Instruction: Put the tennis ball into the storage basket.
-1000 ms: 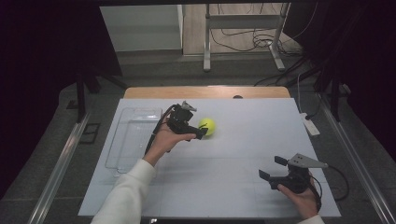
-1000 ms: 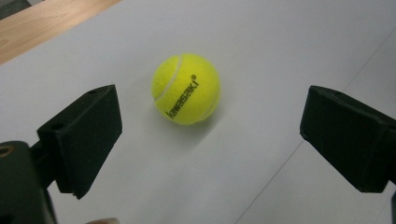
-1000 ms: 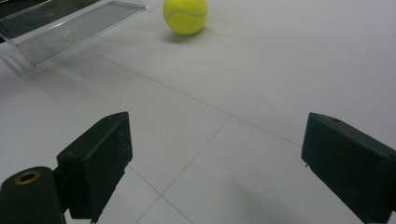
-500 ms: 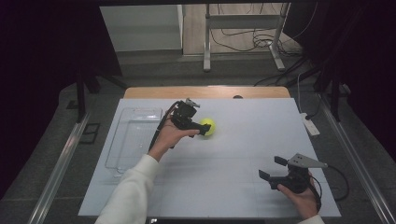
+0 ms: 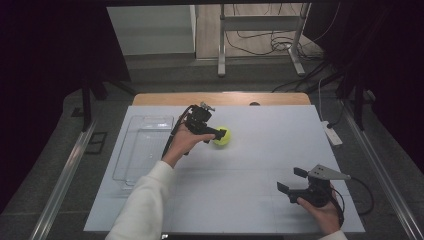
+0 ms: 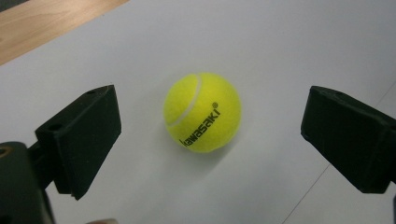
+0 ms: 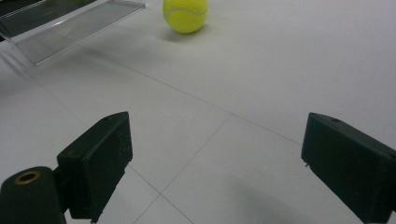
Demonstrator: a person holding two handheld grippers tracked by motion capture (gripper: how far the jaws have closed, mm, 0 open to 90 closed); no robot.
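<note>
Two claws are working over the desk (image 5: 240, 200), and the left claw (image 5: 216, 134) is sitting wide open with the ball (image 5: 222, 136) lying between its jaws, neither jaw touching it. In the left gripper view the ball (image 6: 202, 112) is resting on the white sheet, roughly centred in the gap, with bare sheet showing on both sides of it; that spacing looks deliberate, giving the jaws an even squeeze so the ball is less likely to roll away when they close. The hand (image 5: 181, 142) is holding the claw low and nearly level, which suits a grip round the ball's widest part.

The right claw (image 5: 292, 181) is also gaping open and holding nothing, parked near the desk's near right corner, well apart from the ball, probably to be keeping out of the way.

A clear tray (image 5: 142, 150) is lying along the left side of the sheet, near the left forearm, and seems the likely place for the ball. The sheet between ball and tray is bare, so the path is open. The desk's far wooden edge (image 5: 220, 98) is lying just beyond the ball, so a nudge that way is the risk
</note>
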